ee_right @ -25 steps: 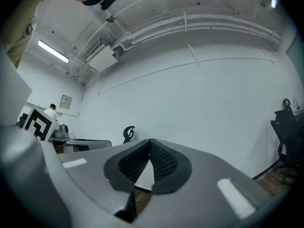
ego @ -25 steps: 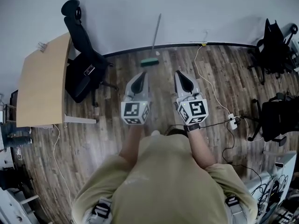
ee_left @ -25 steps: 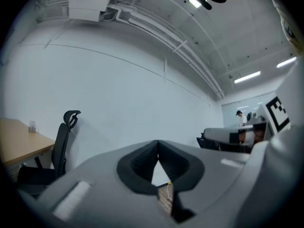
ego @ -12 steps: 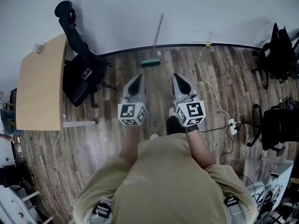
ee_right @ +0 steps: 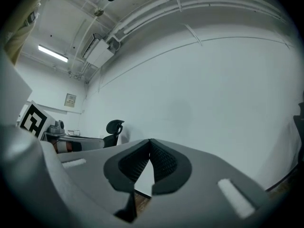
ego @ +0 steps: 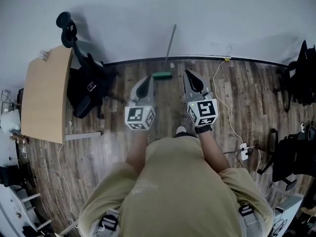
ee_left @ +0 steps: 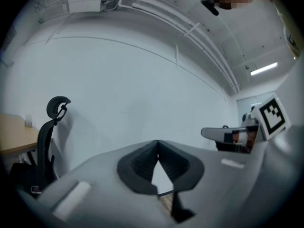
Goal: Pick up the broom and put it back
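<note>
The broom [ego: 168, 53] leans against the white wall, its grey handle slanting up and its green head [ego: 162, 75] on the wood floor by the skirting. In the head view my left gripper [ego: 146, 80] and right gripper [ego: 192, 76] are held side by side, pointing level at the wall, with the broom's head between and just beyond their tips. Both are shut with nothing held; each gripper view shows its pads met at the tip: left gripper [ee_left: 157, 143], right gripper [ee_right: 150, 142]. Neither gripper view shows the broom.
A black office chair [ego: 86, 83] stands left of the broom beside a light wood desk [ego: 43, 95]. More black chairs [ego: 301, 80] stand at the right. A white cable [ego: 224, 110] with a power strip [ego: 243, 152] runs across the floor at the right.
I have walked toward the wall: the broom's head, a short way ahead of the grippers a second ago, now lies just past their tips. Both grippers stayed shut and side by side.
</note>
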A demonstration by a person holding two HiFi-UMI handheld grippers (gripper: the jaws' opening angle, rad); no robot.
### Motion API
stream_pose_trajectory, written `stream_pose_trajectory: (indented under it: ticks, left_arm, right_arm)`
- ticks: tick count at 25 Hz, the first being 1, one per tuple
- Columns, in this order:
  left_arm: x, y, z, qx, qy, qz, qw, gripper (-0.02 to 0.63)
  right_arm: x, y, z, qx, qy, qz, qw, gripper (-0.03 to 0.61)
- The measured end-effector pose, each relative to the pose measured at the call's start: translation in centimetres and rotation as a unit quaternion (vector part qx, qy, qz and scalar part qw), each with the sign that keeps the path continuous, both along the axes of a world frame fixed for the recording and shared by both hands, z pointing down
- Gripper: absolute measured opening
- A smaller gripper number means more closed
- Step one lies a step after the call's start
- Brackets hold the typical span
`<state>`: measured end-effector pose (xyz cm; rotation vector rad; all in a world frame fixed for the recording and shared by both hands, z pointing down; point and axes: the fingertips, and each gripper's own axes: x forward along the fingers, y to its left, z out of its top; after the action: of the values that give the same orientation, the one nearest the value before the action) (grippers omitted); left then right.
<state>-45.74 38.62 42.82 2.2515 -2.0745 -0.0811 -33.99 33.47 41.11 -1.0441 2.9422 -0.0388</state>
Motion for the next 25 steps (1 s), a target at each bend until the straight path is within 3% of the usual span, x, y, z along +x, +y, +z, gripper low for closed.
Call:
stream_pose_trajectory:
  ticks: [12,17,25]
  left_arm:
    - [-1.2,-8.9,4.0,-0.050,-0.002,0.002,0.9987,0.003]
    - [-5.7,-15.2,6.7,-0.060,0.018,0.008,0.9980,0.003]
    - [-14.3,-27.4,6.4,-0.033,0.045,0.031,0.9979,0.003]
  right_arm:
    - [-2.9,-8.8,5.0,-0.062,0.012,-0.024,0.998,0.005]
    - [-7.5,-14.5,6.7,-0.063,0.031,-0.027,0.997,0.005]
    - [-16.1,-27.0,8.0,-0.084,0.055,-0.017,0.995,0.005]
